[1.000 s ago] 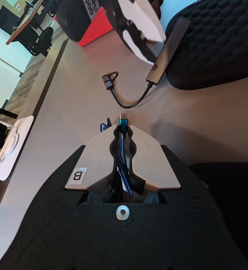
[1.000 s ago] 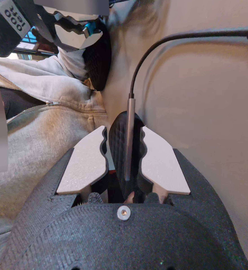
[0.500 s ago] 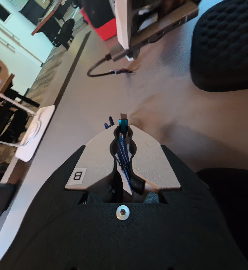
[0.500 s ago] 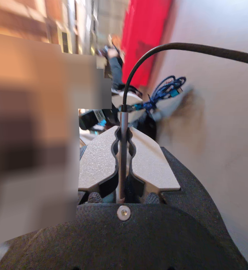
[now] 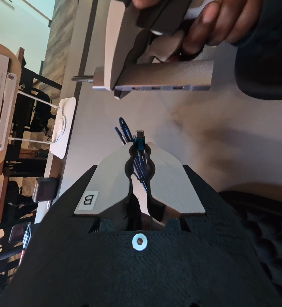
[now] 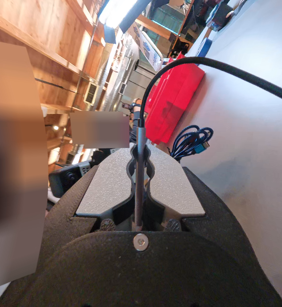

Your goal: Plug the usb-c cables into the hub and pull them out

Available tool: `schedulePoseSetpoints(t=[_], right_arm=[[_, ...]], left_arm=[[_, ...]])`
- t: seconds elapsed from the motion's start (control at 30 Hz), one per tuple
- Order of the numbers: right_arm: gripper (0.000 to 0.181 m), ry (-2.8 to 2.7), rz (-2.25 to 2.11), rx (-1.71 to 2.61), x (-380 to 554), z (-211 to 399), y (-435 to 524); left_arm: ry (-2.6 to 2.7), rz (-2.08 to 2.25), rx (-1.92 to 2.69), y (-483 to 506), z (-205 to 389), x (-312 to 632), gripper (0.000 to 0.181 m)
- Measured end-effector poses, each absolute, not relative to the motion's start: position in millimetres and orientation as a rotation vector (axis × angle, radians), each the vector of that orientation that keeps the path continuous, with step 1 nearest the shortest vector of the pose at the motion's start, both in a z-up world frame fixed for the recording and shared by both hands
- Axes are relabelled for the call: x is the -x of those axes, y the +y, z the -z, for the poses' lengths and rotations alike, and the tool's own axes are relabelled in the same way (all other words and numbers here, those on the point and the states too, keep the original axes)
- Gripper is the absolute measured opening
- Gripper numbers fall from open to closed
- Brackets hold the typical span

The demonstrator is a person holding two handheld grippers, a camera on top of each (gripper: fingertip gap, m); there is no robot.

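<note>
In the left wrist view, our left gripper (image 5: 140, 146) pinches the teal usb-c plug (image 5: 140, 141), tip forward, well apart from the hub (image 5: 167, 78). The hub's port row faces us, clamped in the right gripper (image 5: 115, 66). We should square the plug to one slot and push straight, not at a slant.

In the right wrist view, our right gripper (image 6: 140, 149) grips the hub (image 6: 139, 174) edge-on; ports are hidden here, but a second blue cable bundle (image 6: 190, 142) lies on the table (image 6: 245, 149).
</note>
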State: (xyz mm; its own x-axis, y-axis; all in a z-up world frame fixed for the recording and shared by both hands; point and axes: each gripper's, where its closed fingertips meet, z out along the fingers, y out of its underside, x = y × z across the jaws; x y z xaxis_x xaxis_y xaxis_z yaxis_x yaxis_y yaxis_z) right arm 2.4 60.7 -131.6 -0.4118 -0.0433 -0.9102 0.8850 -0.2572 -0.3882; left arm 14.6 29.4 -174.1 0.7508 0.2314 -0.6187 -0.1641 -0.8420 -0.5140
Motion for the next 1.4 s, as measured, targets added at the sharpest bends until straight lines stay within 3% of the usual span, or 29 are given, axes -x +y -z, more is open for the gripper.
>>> schedulePoseSetpoints(t=[0.03, 1.4], right_arm=[[0.009, 1.348, 1.765, -1.09, -3, 134, 58], [0.01, 1.919, 1.911, -1.231, 9, 169, 41]], left_arm=[[-0.051, -0.946, 2.406, 30, 176, -15, 0.011], [-0.133, -0.949, 2.628, 40, 201, 0, 0.011]])
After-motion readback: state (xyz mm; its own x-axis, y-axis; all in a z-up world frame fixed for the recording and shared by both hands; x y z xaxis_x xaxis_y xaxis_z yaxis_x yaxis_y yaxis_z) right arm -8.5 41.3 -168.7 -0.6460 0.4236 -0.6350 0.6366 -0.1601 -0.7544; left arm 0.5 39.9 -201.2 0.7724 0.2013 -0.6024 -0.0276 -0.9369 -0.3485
